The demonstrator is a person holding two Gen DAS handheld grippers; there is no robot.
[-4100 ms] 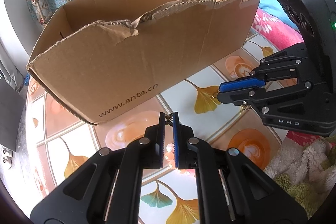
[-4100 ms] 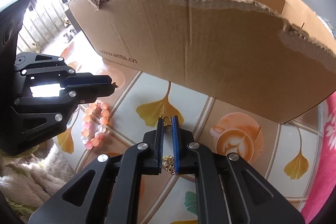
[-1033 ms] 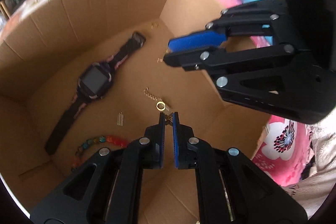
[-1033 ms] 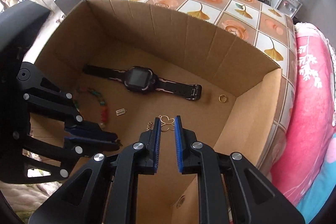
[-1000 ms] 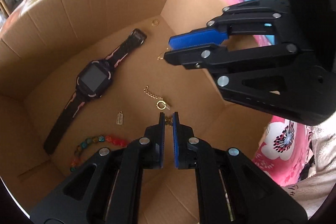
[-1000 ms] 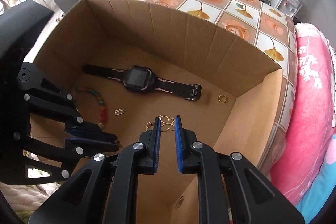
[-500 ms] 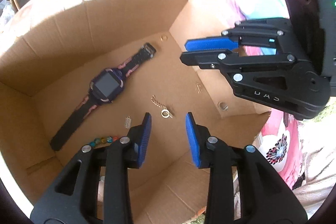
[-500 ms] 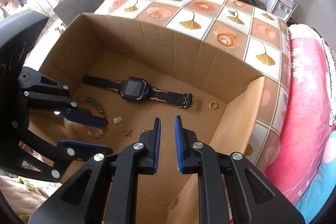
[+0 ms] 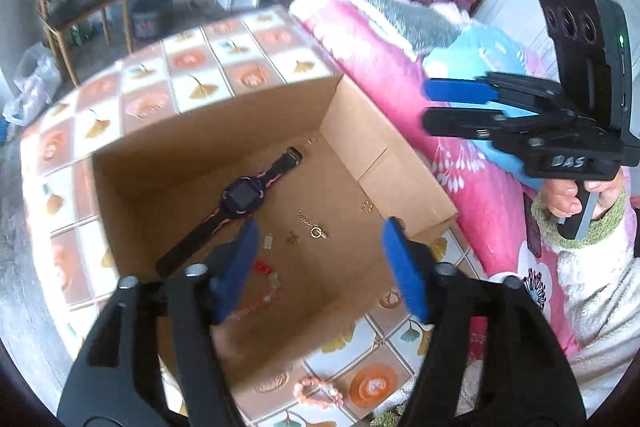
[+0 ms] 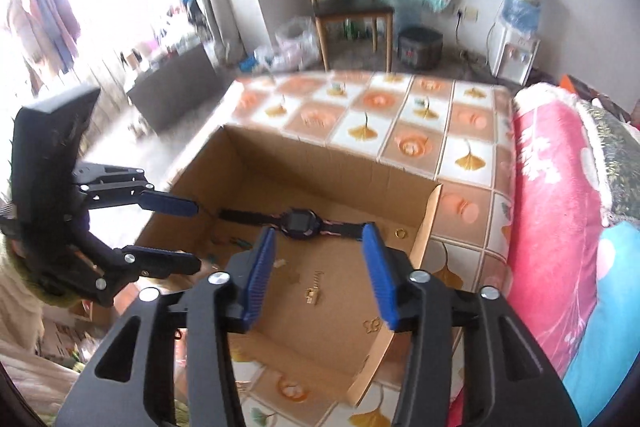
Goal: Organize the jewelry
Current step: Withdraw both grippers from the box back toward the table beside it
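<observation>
While the gold chain (image 9: 312, 225) lies loose on the floor of the cardboard box (image 9: 348, 131), near the frame's centre in the left wrist view, a small gold butterfly charm (image 9: 292, 237) sits just left of it and a gold clasp (image 9: 366, 206) to its right. The black watch (image 9: 240, 197) stretches diagonally above them, a gold ring (image 10: 400, 233) near its strap end, and a beaded bracelet (image 9: 266, 283) lies lower left. Another pink bead bracelet (image 9: 318, 391) rests outside on the patterned tablecloth (image 9: 192, 67). The left gripper (image 9: 316, 267) has just been opening – nothing between its blue pads. The right gripper (image 10: 320, 267) too has just spread, empty, above the box.
</observation>
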